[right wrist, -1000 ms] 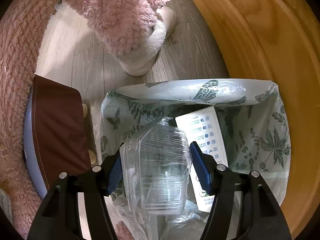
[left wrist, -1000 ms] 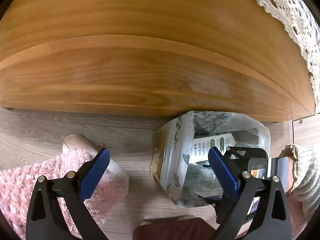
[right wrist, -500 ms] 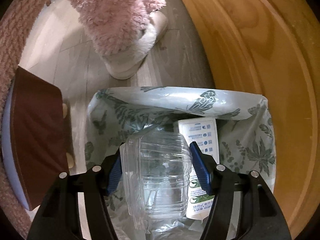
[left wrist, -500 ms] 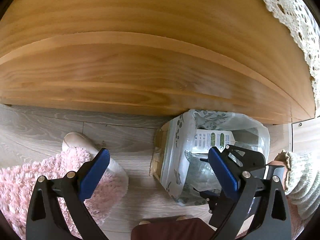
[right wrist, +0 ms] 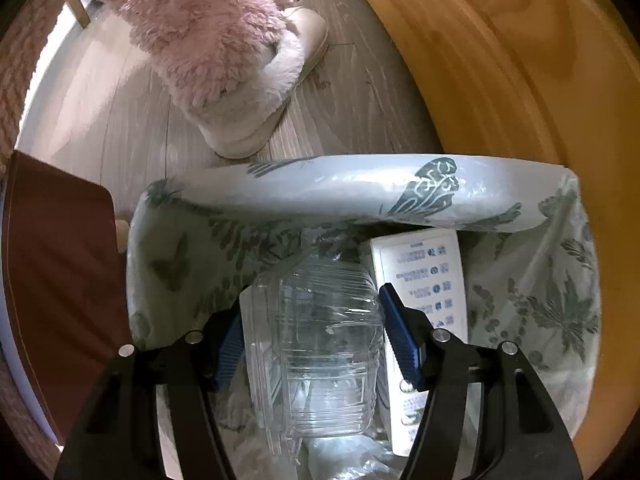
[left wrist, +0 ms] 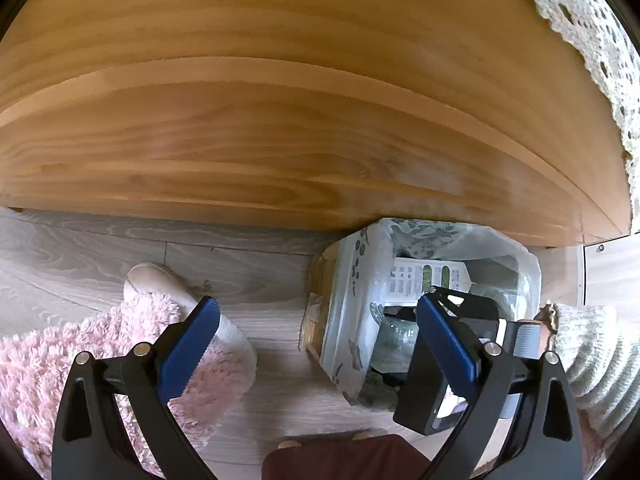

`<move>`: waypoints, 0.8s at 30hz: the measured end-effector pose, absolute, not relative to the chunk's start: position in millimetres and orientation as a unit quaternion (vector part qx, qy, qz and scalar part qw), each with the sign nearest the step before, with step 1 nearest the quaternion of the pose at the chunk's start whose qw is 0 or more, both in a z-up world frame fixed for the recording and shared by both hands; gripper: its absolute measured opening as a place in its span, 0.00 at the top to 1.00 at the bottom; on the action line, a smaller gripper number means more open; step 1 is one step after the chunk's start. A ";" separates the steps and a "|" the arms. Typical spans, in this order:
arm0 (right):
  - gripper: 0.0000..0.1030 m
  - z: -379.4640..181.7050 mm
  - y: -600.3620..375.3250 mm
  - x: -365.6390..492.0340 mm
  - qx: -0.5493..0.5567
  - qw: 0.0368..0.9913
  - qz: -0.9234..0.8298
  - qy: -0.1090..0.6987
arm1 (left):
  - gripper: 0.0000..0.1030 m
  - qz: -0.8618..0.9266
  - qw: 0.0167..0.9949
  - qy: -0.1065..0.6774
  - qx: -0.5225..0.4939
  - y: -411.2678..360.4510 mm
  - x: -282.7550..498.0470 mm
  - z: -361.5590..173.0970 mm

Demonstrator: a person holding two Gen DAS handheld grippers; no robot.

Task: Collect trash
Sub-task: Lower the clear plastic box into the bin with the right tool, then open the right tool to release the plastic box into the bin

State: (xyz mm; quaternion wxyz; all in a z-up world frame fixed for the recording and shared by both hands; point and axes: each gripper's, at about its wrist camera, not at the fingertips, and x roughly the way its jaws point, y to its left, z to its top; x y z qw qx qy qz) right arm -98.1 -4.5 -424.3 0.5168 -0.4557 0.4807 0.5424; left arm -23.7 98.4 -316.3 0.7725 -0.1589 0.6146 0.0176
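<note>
Our right gripper [right wrist: 312,344] was clamped across a clear plastic container [right wrist: 316,352], light, thin-walled, crushable; left gripper [left wrist: 316,344] gaped empty.

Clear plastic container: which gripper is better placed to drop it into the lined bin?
Right. The right gripper already clamps the clear plastic container inside the mouth of the lined bin; the left gripper hangs open and empty beside it.
</note>
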 end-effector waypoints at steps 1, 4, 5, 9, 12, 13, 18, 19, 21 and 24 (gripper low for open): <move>0.40 -425.8 -3.9 -97.4 -0.451 0.516 0.544 0.484 | 0.07 0.018 0.772 0.615 -0.160 98.8 -23.5 -316.3; 0.39 -426.1 -3.4 -93.9 -0.431 0.525 0.546 0.491 | 0.07 0.017 0.772 0.615 -0.159 98.3 -22.8 -316.1; 0.38 -426.0 -3.8 -91.4 -0.422 0.529 0.542 0.498 | 0.07 0.016 0.772 0.615 -0.159 98.0 -22.8 -316.2; 0.35 -416.5 -5.1 -75.6 -0.365 0.540 0.536 0.537 | 0.07 0.015 0.772 0.616 -0.158 98.2 -23.3 -316.5; 0.34 -410.8 -6.3 -65.6 -0.333 0.547 0.533 0.553 | 0.07 0.014 0.772 0.615 -0.159 97.9 -23.2 -316.1; 0.33 -409.6 -6.9 -63.3 -0.327 0.549 0.531 0.556 | 0.07 0.013 0.773 0.615 -0.159 97.8 -23.7 -315.8; 0.33 -407.0 -15.7 -53.9 -0.310 0.554 0.522 0.570 | 0.07 0.012 0.775 0.612 -0.161 98.1 -25.7 -313.6; 0.33 -406.6 -17.7 -52.1 -0.307 0.554 0.519 0.573 | 0.07 0.011 0.775 0.611 -0.163 98.5 -26.0 -313.2; 0.33 -405.9 -20.7 -48.6 -0.307 0.557 0.512 0.577 | 0.07 0.011 0.775 0.610 -0.164 98.9 -26.0 -312.4; 0.33 -403.6 -23.1 -46.5 -0.306 0.557 0.507 0.582 | 0.07 0.009 0.776 0.609 -0.165 98.2 -26.0 -311.5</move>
